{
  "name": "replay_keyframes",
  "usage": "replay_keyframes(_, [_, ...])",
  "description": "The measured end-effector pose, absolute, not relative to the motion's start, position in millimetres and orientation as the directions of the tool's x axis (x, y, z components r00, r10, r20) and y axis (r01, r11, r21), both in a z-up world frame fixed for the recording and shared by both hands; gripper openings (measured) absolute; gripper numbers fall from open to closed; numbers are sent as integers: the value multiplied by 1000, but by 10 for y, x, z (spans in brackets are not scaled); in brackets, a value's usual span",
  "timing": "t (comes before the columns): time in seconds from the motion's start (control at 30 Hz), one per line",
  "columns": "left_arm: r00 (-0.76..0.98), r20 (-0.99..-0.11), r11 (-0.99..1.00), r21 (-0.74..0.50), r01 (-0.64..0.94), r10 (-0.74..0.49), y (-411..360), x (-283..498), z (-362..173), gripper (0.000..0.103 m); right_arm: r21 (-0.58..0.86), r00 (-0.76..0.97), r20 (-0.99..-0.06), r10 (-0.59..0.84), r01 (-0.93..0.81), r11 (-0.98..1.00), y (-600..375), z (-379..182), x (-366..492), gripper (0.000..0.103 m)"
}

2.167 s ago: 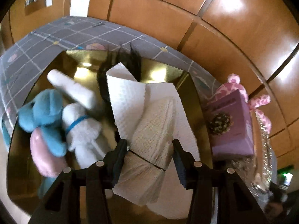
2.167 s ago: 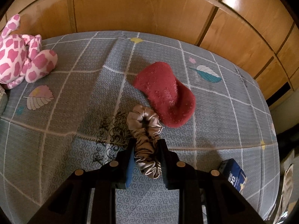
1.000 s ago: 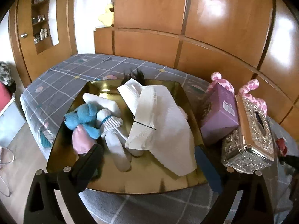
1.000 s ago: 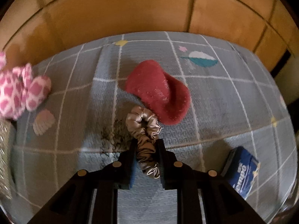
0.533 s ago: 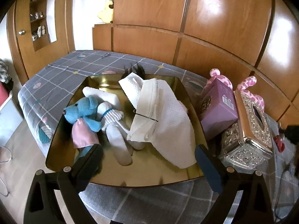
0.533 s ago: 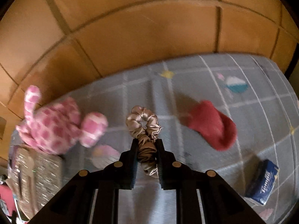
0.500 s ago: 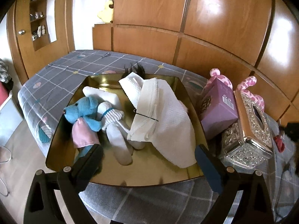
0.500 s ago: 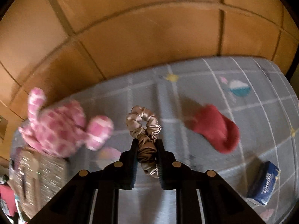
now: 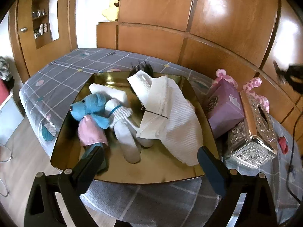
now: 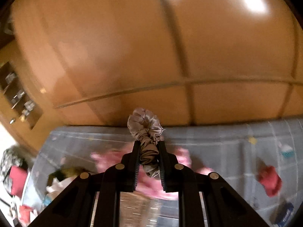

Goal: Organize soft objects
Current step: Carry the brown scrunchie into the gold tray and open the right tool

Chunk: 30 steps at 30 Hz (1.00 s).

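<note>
A gold tray (image 9: 162, 172) on the grey checked tablecloth holds a blue plush toy (image 9: 89, 109), white socks (image 9: 125, 138) and a white towel (image 9: 176, 121). My left gripper (image 9: 149, 160) is open and empty, held back over the tray's near edge. My right gripper (image 10: 148, 149) is shut on a beige satin scrunchie (image 10: 144, 128) and holds it up in the air above the table. A red sock (image 10: 269, 179) lies on the cloth at the right; it also shows small in the left wrist view (image 9: 282, 143).
A purple box (image 9: 223, 109), a silver tissue box (image 9: 253, 132) and a pink spotted plush (image 9: 253, 89) stand right of the tray. The plush (image 10: 170, 187) is blurred under my right gripper. A blue packet (image 10: 284, 217) lies at the far right. Wooden panels close the back.
My right gripper has lifted the scrunchie off the cloth and swung left toward the pink plush and tissue box. My left gripper let go of the towel, opened and pulled back from the tray.
</note>
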<state>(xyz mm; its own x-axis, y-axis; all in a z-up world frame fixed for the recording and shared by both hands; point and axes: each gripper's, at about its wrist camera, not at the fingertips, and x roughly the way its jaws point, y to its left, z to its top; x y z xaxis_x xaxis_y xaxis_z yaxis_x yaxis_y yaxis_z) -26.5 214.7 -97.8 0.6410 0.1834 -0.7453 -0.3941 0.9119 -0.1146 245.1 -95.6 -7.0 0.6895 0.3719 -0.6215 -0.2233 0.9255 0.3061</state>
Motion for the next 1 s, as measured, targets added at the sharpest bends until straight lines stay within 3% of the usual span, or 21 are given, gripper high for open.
replay_keyframes(0.17, [634,-750,907,-116,-405,187,2193,-306,-1004,99,310,616,-591,521,-422,852,-216,64,2287,16])
replay_keyframes(0.43, [629,-752,897,-124,-425,194,2282,-364,-1027,99,273,393,-633,667,-693,667,765,-169,1696,16])
replay_keyframes(0.73, [625,-749,878,-127,-461,220,2396,-447,-1040,99,204,212,-749,628,-827,523,1275,-700,1024,16])
replay_keyframes(1.0, [626,-741,857,-140,-497,243,2531,-509,-1020,99,139,183,-817,547,-858,494,1441,-1065,777,16])
